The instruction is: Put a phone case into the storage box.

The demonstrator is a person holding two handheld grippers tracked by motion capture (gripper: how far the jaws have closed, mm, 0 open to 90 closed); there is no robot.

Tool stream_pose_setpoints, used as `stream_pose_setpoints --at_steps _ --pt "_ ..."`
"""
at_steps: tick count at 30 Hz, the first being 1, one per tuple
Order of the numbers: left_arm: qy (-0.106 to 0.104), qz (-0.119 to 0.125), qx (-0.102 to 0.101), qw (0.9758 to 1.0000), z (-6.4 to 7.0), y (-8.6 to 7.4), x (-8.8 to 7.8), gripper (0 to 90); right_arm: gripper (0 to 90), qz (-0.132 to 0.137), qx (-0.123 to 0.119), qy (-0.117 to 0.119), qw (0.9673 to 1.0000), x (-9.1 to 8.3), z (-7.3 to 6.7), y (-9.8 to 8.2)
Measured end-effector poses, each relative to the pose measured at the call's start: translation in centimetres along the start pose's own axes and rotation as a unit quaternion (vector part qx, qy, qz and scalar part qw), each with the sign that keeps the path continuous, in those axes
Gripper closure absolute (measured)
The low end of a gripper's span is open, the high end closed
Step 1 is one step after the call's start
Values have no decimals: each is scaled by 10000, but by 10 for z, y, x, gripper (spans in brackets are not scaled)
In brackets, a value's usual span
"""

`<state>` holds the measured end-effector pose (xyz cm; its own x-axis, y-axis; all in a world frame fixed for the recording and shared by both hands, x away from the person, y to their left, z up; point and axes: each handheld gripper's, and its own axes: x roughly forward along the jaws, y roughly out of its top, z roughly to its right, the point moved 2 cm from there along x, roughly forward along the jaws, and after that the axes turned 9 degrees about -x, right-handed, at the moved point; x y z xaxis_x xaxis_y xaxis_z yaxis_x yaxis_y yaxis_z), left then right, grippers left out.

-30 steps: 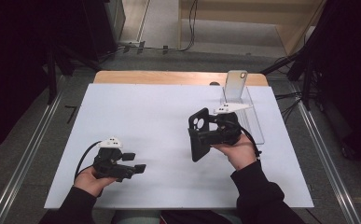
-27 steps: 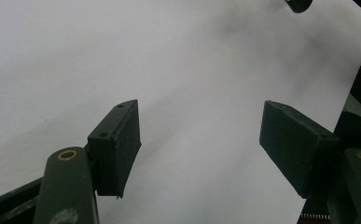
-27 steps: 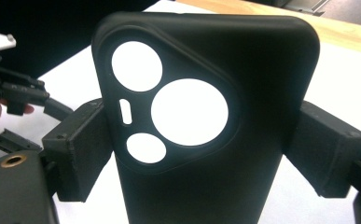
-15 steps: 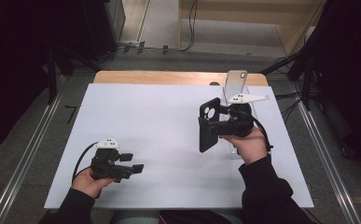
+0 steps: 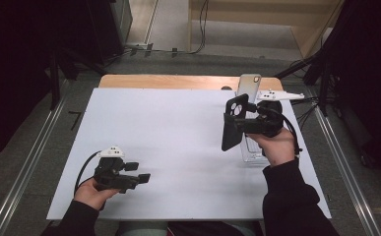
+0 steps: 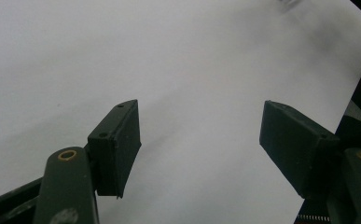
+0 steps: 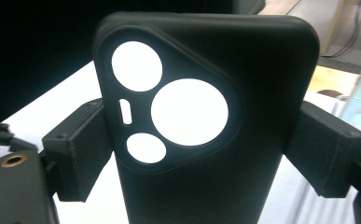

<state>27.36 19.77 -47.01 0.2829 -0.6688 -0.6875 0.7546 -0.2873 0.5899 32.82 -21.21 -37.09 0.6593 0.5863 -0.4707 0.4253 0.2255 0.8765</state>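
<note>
Right hand-held gripper (image 5: 237,125) clamps black phone case (image 5: 233,123) (upright) above table (image 5: 178,128).

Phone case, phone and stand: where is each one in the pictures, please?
Phone case (image 7: 243,154), right gripper view: its black back.
Phone (image 5: 249,84), high view: its upper part.
Stand (image 5: 252,153), high view: its clear base.

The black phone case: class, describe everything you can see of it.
The black phone case looks like matte, slightly soft plastic or rubber, with rounded corners. A raised camera panel has three round cut-outs and one small slot, through which the white table shows. It stands upright, lifted above the table, its side edges clamped between the right gripper jaws. No phone is in it.
</note>
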Motion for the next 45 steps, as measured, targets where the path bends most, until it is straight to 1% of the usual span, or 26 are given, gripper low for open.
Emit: stream_pose_setpoints --at_steps 2,5,7,9,10,13,16,20,23,24,27,32,33,34,35,36,37,41,42,45 --pt "-6 7 -19 10000 0 0 0 293 123 5 40 -86 10000 -3 4 0" --pt "-11 -13 8 10000 0 0 0 293 123 31 92 -222 9997 -7 11 -1" --pt "0 -13 10 10000 0 0 0 293 123 44 104 -284 9995 -9 15 -2" --pt "1 5 -12 10000 1 0 0 293 123 72 167 -315 9993 -11 19 -2" --pt "2 6 -12 10000 1 0 0 293 123 85 177 -377 9991 -12 21 -3" --pt "4 -21 14 10000 1 0 0 293 122 48 155 -609 9980 -14 26 -4" --pt "-3 -20 13 10000 1 0 0 293 122 56 228 -746 9969 -17 33 -6" --pt "-22 -5 -8 10000 1 0 0 293 123 76 233 -939 9953 -19 38 -7" --pt "-70 82 -20 9999 2 1 -1 293 122 94 228 -1055 9941 -20 44 -8" --pt "-109 114 -36 9999 3 2 -2 293 123 103 257 -1060 9940 -21 45 -9" --pt "-96 82 -10 9999 3 1 -1 293 123 130 293 -1138 9930 -21 51 -10" --pt "-70 43 -45 10000 1 1 -1 293 122 112 350 -1225 9918 -18 57 -11" --pt "-74 45 -55 9999 1 1 -1 293 122 101 396 -1227 9916 -17 58 -12" --pt "-85 38 -60 9999 0 1 -1 293 122 107 393 -1225 9916 -17 58 -12" --pt "-85 48 -69 9999 0 2 0 293 122 107 336 -1256 9915 -16 60 -12" --pt "-66 44 -42 10000 0 3 0 293 122 101 325 -1279 9912 -14 61 -12" --pt "-97 46 -41 9999 -1 3 1 293 122 90 335 -1297 9909 -13 65 -11" --pt "-75 20 -39 10000 -1 3 1 293 122 110 444 -1362 9896 -8 76 -9" --pt "-78 14 -49 10000 -1 3 2 293 122 116 484 -1403 9889 -6 79 -9" --pt "-49 -9 -40 10000 -1 2 3 293 122 165 621 -1423 9877 -1 87 -8"
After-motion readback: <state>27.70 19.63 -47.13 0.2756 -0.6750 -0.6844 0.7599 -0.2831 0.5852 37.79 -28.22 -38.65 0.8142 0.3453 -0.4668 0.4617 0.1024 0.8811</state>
